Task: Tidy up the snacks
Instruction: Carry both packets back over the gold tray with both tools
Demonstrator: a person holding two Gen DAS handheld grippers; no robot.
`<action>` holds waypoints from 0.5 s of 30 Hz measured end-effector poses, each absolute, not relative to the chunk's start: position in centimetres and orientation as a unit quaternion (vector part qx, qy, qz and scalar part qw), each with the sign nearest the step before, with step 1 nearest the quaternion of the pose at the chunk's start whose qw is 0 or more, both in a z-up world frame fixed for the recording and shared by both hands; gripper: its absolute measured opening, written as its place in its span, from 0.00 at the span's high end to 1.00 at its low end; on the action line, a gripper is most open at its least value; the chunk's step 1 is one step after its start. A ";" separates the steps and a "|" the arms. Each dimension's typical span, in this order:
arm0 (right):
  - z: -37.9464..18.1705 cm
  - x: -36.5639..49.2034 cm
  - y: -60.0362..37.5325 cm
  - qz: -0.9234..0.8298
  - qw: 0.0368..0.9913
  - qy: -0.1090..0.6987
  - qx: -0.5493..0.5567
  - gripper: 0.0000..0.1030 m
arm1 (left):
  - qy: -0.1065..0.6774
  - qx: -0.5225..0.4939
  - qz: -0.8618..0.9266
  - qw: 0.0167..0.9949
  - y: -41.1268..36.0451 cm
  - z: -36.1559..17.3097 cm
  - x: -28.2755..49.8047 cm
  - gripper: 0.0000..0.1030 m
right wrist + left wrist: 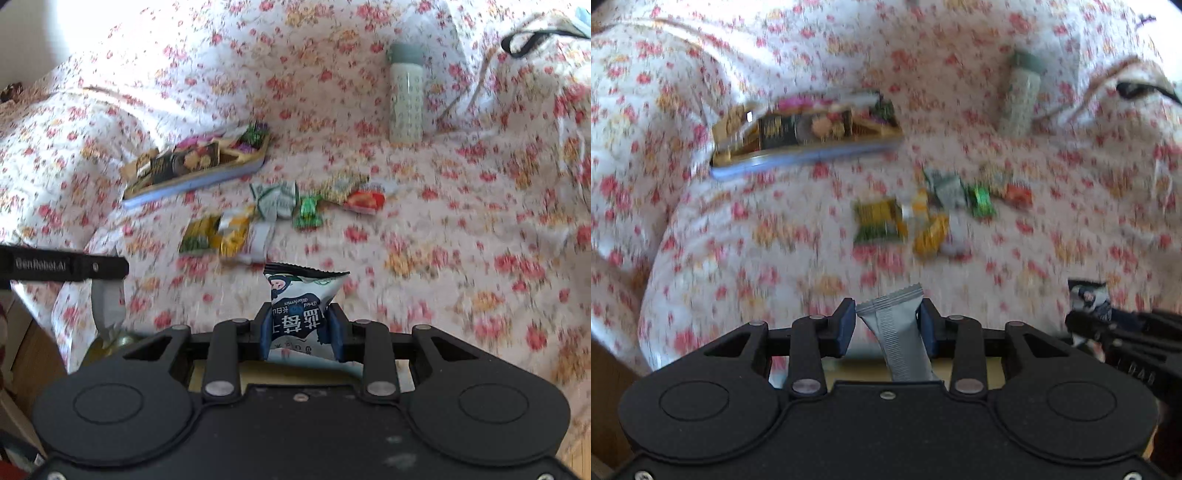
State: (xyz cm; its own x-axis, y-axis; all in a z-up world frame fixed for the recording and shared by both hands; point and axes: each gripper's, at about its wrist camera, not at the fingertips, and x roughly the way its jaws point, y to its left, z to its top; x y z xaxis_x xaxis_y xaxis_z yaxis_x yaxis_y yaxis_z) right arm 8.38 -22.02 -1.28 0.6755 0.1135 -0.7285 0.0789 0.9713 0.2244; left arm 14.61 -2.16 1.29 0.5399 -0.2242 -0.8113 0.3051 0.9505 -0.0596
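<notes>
Both hands are loaded and held above the bed [461,240] with its flowered cover: the left gripper [888,325] has its pads closed on a grey ribbed sachet [897,332] that stands up between them, and the right gripper [301,328] is clamped on a dark blue and white packet of dried blueberries [301,299], crimped edge upward. The tray [199,177], already partly filled with snacks, lies tilted on a fold of the cover farther up the bed, so I would judge the step in hand to be carrying these two to it. To do that well, each packet should come in from above the low near rim, go down into a free compartment, and be let go only once it rests there; on that soft, sloping cover a push against the rim could tip or slide the tray. Taking the two hands in turn would keep the grippers from crowding each other, since they are already close side by side. Between the grippers and the tray lies a loose cluster of snacks [923,210] still to be sorted, gold, green, grey and red wrappers, best passed over rather than dragged through. A pale bottle with a green cap [406,92] lies off to the right, well clear of the path.
</notes>
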 end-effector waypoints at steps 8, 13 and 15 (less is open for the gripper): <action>-3.0 4.2 -20.6 -0.003 0.891 0.440 0.116 0.68 | 0.521 0.052 -0.116 0.844 -0.8 -2.5 11.0 0.56; -4.1 2.5 -19.4 0.004 0.879 0.463 0.110 0.68 | 0.544 0.044 -0.103 0.832 -0.4 -3.9 10.0 0.55; -4.3 2.3 -19.0 0.005 0.878 0.467 0.105 0.68 | 0.537 0.051 -0.101 0.836 -0.6 -3.8 9.7 0.53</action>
State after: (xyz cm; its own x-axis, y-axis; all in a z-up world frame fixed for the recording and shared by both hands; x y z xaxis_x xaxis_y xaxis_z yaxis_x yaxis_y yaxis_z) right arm 2.27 -18.95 -4.30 0.5647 0.1060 -0.8185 0.0893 0.9781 0.1882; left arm 9.72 -0.63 -3.79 0.4017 -0.1151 -0.9085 0.2239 0.9743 -0.0245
